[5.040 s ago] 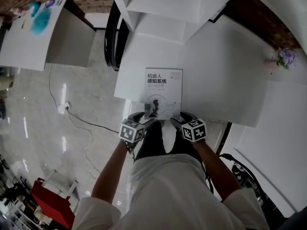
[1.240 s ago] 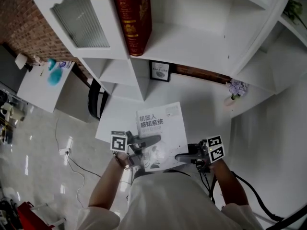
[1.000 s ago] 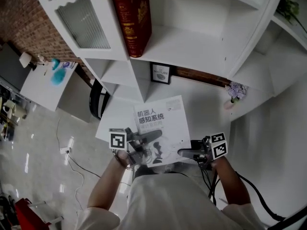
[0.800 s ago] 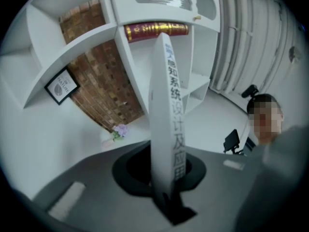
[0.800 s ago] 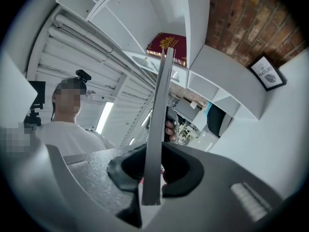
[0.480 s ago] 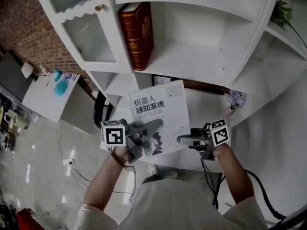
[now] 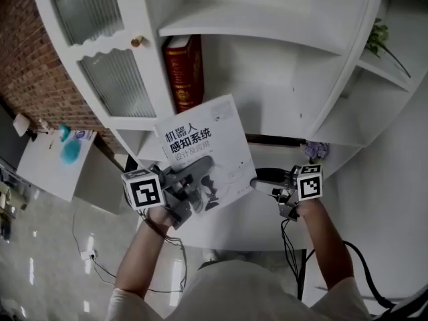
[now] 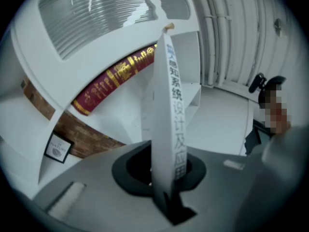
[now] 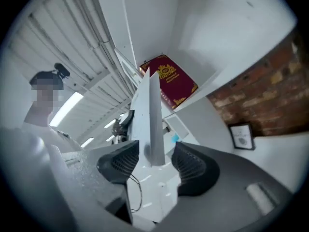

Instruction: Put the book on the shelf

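A white paperback book [image 7: 200, 149] with dark print on its cover is held up in front of the white shelf [image 7: 267, 92], just below a dark red book [image 7: 182, 72] that stands in the open compartment. My left gripper [image 7: 196, 174] is shut on the white book's lower left part; in the left gripper view the book [image 8: 169, 115] stands edge-on in the clamped jaws of the left gripper [image 8: 166, 178]. My right gripper [image 7: 258, 177] is at the book's lower right edge. Its jaws have just been opening: the book's edge [image 9: 152, 124] stands between the pads of the right gripper [image 9: 153, 162] with a gap on each side.
A ribbed-glass cabinet door with a knob [image 7: 137, 41] is left of the compartment. A green plant [image 7: 378, 35] sits on a right-hand shelf, purple flowers [image 7: 313, 151] and a white desk [image 7: 247, 223] below. A small framed picture [image 8: 57, 146] leans on the brick wall.
Both grippers have risen with the white book, from over the desk to in front of the shelf compartment. The right jaws have parted from the book's edge.
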